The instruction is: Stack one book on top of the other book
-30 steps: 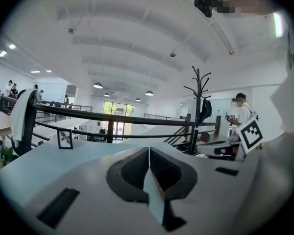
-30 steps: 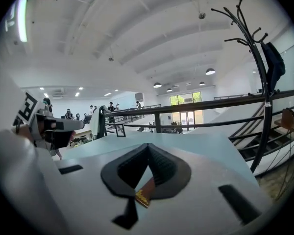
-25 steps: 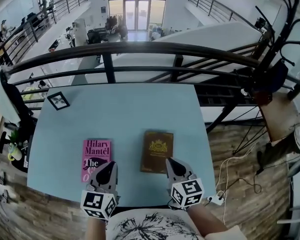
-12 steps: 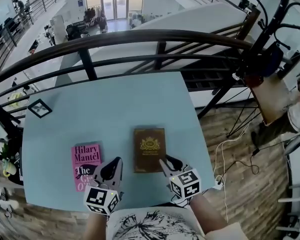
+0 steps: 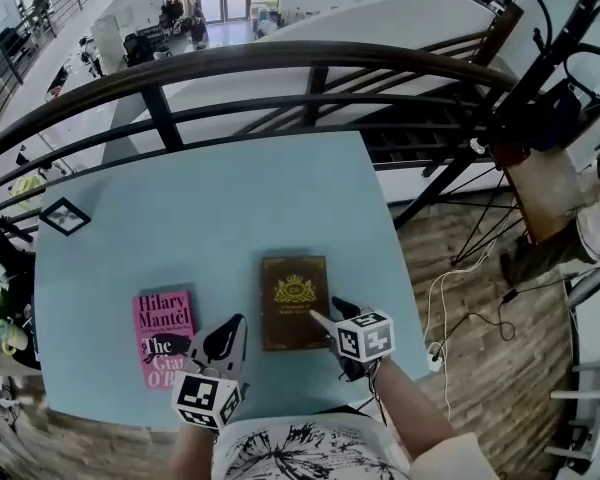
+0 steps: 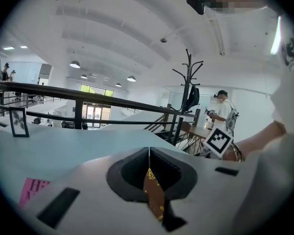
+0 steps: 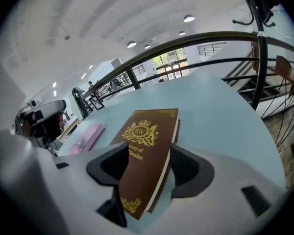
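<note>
Brown book (image 5: 294, 302) flat on worktop (image 5: 210, 198), pink book (image 5: 164, 337) apart at its 9 o'clock: unstacked. Right tool (image 5: 330, 314) just dropped to its 5 o'clock corner, jaws just spread, so pickup looks next. Only right gripper view shows corner between them, unclamped. Left tool (image 5: 223, 334) shut, empty.

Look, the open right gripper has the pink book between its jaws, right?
Not quite. The book between the right gripper's jaws, which have just been opening, is the brown book, not the pink one. The right gripper view shows it; the pink book lies apart, off to the side.
</note>
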